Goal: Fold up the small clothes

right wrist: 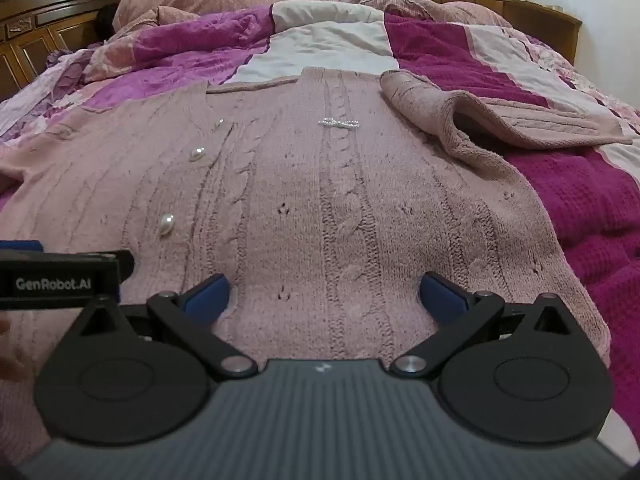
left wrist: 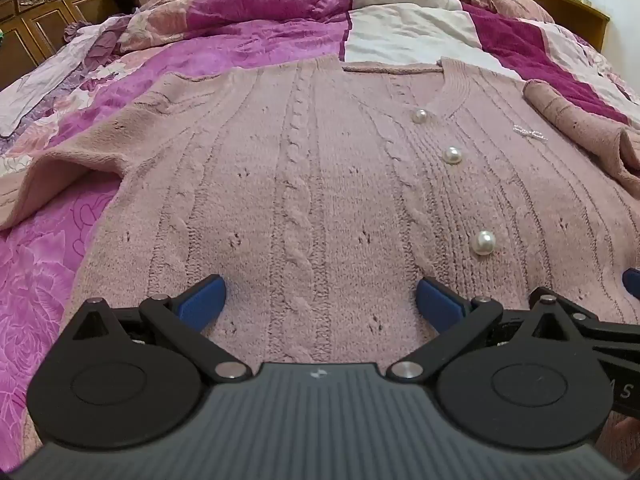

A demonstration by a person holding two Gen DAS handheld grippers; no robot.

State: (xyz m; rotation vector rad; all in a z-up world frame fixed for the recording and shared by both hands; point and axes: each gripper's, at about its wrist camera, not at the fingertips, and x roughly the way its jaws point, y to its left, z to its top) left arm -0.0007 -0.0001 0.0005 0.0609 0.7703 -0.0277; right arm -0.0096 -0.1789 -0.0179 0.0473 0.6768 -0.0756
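Pink cable-knit cardigan (left wrist: 320, 184) lies spread face up on a bed, over a magenta-and-white patchwork quilt (left wrist: 248, 32), its neckline toward twelve o'clock and its hem nearest the cameras. Three pearl buttons (left wrist: 452, 155) run down the placket, and a small beaded bow (right wrist: 338, 123) sits on the chest. One sleeve (right wrist: 480, 128) is bunched and doubled over at about two o'clock in the right wrist view; the other sleeve (left wrist: 52, 184) trails off at nine o'clock in the left wrist view. Left gripper (left wrist: 320, 306) and right gripper (right wrist: 326, 300) hover side by side above the hem, fingers (left wrist: 202, 304) spread to their widest and holding nothing. The knit looks soft, thick and floppy, likely to sag and stretch rather than keep a crease, so a pinch at the hem corners or shoulder seams would probably carry it best, clear of the buttons. No baskets or boxes are visible. A wooden headboard (right wrist: 36, 20) stands at ten o'clock.
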